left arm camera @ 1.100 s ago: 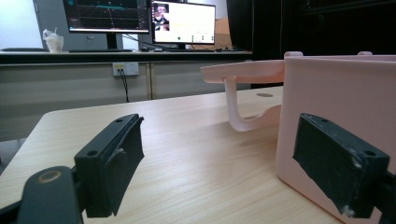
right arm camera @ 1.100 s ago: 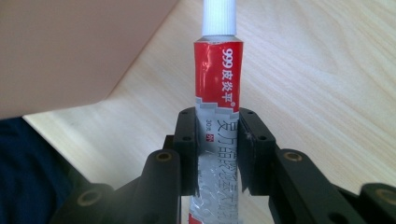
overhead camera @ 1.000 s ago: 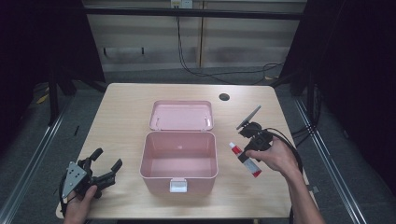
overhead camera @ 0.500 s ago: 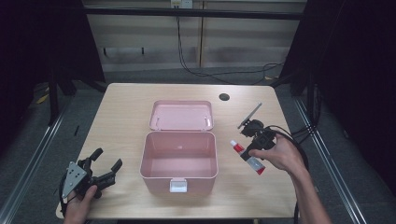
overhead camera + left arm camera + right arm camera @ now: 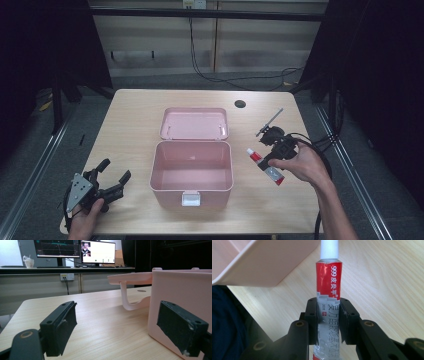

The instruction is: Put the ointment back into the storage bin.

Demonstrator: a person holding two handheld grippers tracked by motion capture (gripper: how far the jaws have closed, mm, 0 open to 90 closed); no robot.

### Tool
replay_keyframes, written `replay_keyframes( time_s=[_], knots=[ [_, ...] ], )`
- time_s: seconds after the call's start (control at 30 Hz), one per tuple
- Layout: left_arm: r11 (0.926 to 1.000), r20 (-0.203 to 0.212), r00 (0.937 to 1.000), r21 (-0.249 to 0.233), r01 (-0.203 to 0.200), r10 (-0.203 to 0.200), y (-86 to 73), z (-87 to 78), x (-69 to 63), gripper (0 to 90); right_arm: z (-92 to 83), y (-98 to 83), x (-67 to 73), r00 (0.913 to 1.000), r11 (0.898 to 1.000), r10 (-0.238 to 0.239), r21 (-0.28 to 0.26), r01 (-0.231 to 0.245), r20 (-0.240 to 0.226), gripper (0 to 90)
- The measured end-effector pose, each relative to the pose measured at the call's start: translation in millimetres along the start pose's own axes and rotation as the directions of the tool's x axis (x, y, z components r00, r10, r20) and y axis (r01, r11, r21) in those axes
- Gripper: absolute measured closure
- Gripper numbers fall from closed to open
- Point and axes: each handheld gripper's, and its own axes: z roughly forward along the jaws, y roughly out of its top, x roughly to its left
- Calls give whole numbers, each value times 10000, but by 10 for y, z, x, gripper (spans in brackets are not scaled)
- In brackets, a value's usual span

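Lifted slightly since earlier, the right tongs [image 5: 328, 315] clamp the tube [image 5: 329, 287] – cap pointing ahead toward the pink box [image 5: 192, 172]; left tongs [image 5: 112, 175] gape wide.

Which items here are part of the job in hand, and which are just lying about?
In use:
- red and silver tube, clamped in the right gripper
- open pink box beside it

Lying about:
- left gripper, open, idle on the table
- monitors behind
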Motion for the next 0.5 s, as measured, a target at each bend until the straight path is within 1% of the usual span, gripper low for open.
replay_keyframes(
  time_s=[0.07,0.1,0.13,0.17,0.27,0.33,0.37,0.43,0.5],
  knots=[
    [10000,3,10000,0,1,-1,0,0,0,157,-20,10,13,9998,9998,-179,-121,180,30,716],
    [10000,-5,10000,-7,-5,5,0,0,1,157,-30,15,27,9999,9999,-130,-81,131,22,716],
    [10000,-7,10000,-7,-9,9,0,0,1,157,-38,18,32,9996,9995,-270,-146,271,80,716],
    [10000,-7,10000,-7,-6,6,0,0,0,157,-49,23,41,9996,9994,-292,-204,293,31,716],
    [10000,-1,10000,1,-2,2,0,0,0,157,-77,34,64,9992,9990,-405,-199,405,5,716],
    [10000,1,10000,0,-2,2,0,0,0,157,-101,37,80,9984,9982,-559,-202,557,-92,716],
    [10000,-2,10000,1,-1,1,0,0,0,157,-120,40,92,9979,9976,-655,-219,654,-19,716],
    [10000,0,10000,1,-1,1,0,0,0,157,-158,45,108,9962,9961,-866,-195,865,-22,716],
    [10000,-2,10000,0,-3,3,0,0,0,157,-189,51,120,9953,9952,-968,-174,967,-56,716]
  ],
)
